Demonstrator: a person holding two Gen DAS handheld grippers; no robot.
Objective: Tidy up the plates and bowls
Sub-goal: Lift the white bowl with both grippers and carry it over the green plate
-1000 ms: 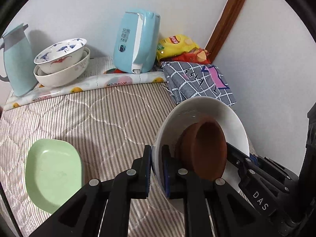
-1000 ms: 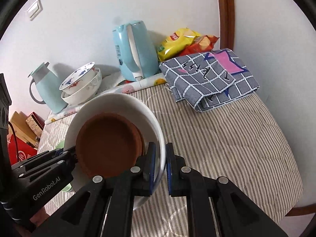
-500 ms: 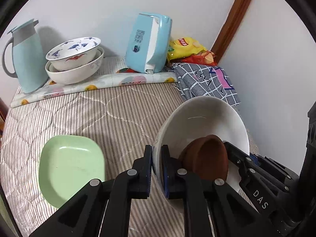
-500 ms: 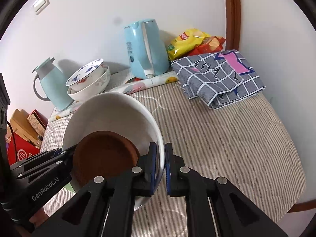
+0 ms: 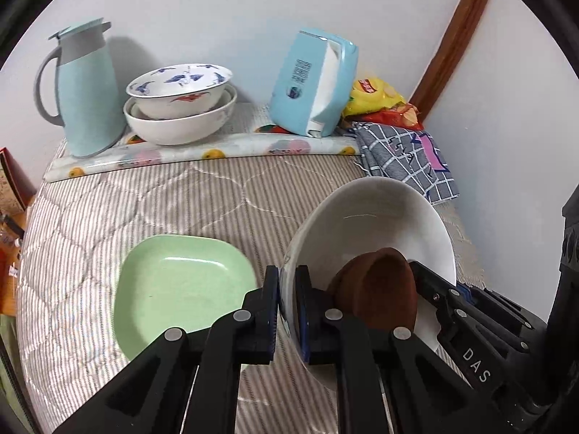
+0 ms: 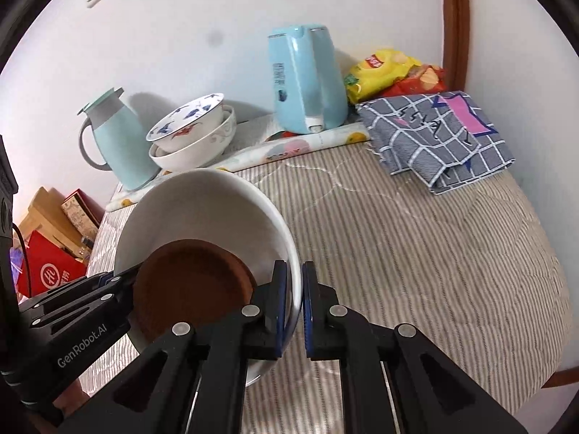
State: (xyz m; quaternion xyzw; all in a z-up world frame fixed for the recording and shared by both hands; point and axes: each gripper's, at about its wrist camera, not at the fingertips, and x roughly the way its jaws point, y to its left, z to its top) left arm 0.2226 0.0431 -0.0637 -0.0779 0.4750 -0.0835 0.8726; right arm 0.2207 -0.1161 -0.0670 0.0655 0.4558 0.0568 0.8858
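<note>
Over the striped quilted table (image 5: 152,199), your left hand-held gripper (image 5: 287,303) is clamped on the near rim of the large white ceramic bowl (image 5: 380,217), one finger inside and one outside. Your right hand-held gripper (image 6: 295,300) pinches the opposite rim of that white bowl (image 6: 202,209) the same way. A small brown bowl (image 5: 376,289) leans inside it. Just left lies a pale green square plate (image 5: 181,282). Far back, two patterned bowls (image 5: 181,108) sit nested between a blue jug (image 5: 87,97) and blue kettle (image 5: 311,83).
</note>
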